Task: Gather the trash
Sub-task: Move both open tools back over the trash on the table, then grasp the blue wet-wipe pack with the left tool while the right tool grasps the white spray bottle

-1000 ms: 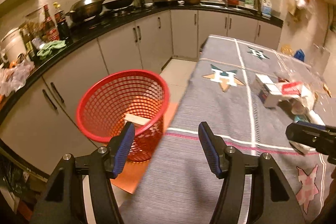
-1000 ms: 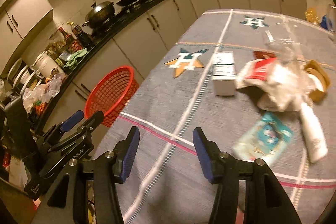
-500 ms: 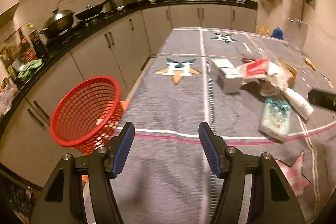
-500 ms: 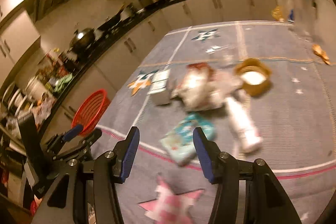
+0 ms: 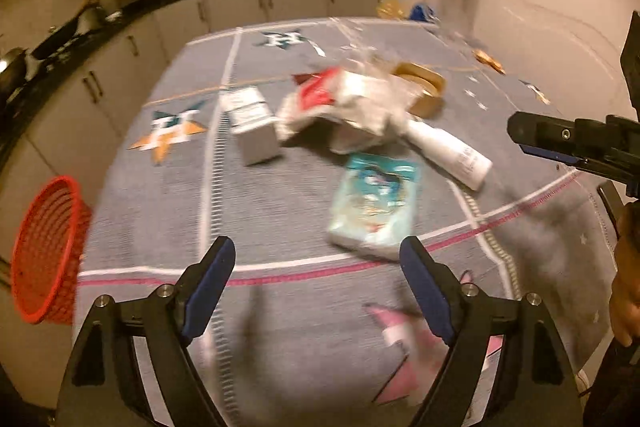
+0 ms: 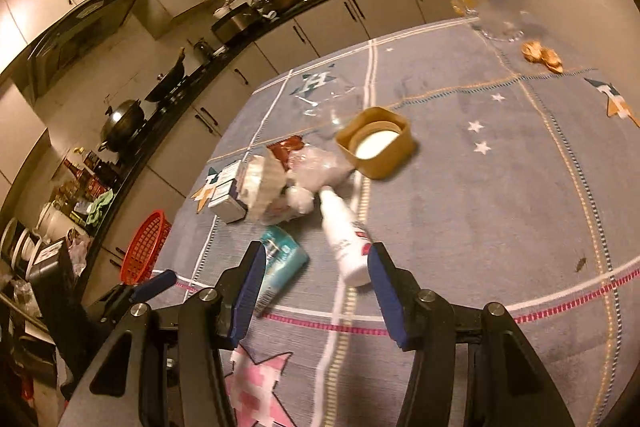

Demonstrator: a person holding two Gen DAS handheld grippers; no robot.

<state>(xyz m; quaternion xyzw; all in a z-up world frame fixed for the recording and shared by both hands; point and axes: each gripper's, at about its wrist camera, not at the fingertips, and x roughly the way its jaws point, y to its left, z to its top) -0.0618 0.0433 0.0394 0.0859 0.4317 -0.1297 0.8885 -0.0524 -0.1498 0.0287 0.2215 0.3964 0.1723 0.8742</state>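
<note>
Trash lies in a loose cluster near the middle of the cloth-covered surface (image 5: 280,219): a teal packet (image 5: 376,203), a white bottle (image 5: 448,151) on its side, a small white carton (image 5: 254,125), a crumpled plastic-and-paper wad (image 5: 348,111) and a tan tape roll (image 5: 424,91).

Handling, as judged: the teal packet looks soft and light and should flatten under pressure; best taken across its short width near an edge. The bottle appears rigid, smooth and apt to roll; a hold across its body at mid-length seems safest. The wad is limp and could shed pieces. The carton is stiff and light.

Left tongs (image 5: 316,267) stand wide apart with nothing between them, having just been opening; the teal packet lies just beyond their tips. Right tongs (image 6: 314,267) are parted and empty, with the bottle's base and the packet (image 6: 280,263) near the gap, contact not evident.

Change from the earlier frames: the left view then faced the red mesh basket (image 5: 44,251) beside the surface; that basket now sits at the far left edge and the trash cluster fills the centre. The right view has likewise come closer to the bottle (image 6: 344,235) and packet.
</note>
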